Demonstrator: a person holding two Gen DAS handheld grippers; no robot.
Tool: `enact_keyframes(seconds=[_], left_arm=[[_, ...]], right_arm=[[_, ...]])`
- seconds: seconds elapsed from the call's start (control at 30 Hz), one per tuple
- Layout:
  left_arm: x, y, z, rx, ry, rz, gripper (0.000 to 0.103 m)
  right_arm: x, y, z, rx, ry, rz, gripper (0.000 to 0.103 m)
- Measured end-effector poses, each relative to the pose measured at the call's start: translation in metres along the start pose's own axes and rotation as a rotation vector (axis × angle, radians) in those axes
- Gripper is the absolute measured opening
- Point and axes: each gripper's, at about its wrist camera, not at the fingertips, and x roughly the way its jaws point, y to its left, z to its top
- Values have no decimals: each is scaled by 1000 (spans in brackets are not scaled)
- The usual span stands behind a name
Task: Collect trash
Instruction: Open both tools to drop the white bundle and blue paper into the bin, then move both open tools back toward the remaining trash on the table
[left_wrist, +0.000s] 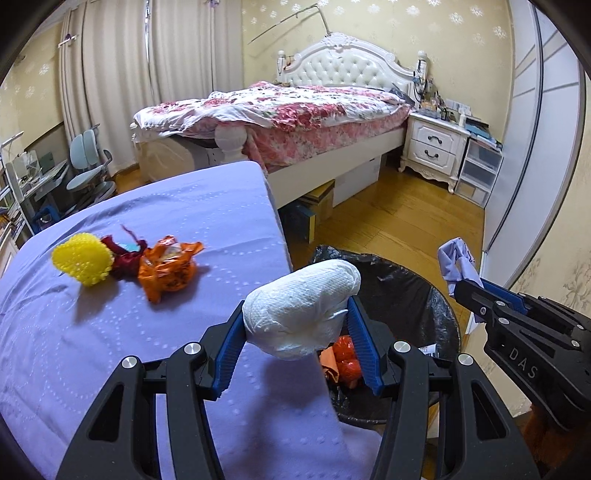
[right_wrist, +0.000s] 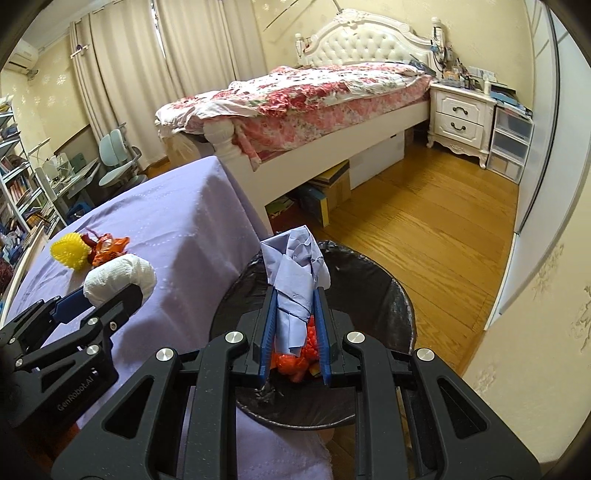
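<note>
My left gripper (left_wrist: 295, 314) is shut on a crumpled white paper towel wad (left_wrist: 303, 306) and holds it at the table's right edge, beside the bin (left_wrist: 413, 295). My right gripper (right_wrist: 295, 291) is shut on a crumpled pale purple paper (right_wrist: 295, 273) and holds it over the black-lined bin (right_wrist: 373, 295). Orange trash (right_wrist: 295, 360) lies inside the bin. On the purple tablecloth (left_wrist: 110, 350) lie a yellow spiky ball (left_wrist: 83, 262), a dark red wrapper (left_wrist: 123, 254) and an orange wrapper (left_wrist: 166, 269).
The bin stands on the wooden floor (right_wrist: 424, 229) just right of the table. A bed (left_wrist: 295, 118) with a floral cover stands behind, a white nightstand (left_wrist: 432, 147) to its right, boxes (right_wrist: 328, 192) under it. A desk and chair (left_wrist: 88, 166) stand at the far left.
</note>
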Motion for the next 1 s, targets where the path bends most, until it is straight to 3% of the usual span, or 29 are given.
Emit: enact_keyframes(seconds=[0.23,0.37,0.43,0.77,1.0], left_arm=[[17,-16,6,36,23,13,57],[21,-13,6,18,42,26,74],[18,-10,6,4,37,21,77],[8,5,1,-29,32,37,79],[-2,35,-9,-71,34,99,79]], right_arm=[[13,-16,3,32,4,-3,20],[17,-24,1,52,4,-14,37],[19,-24,2,61,8,-16,37],[13,-22,0,72,2,-26,47],[8,-3,0,44,2,11,52]])
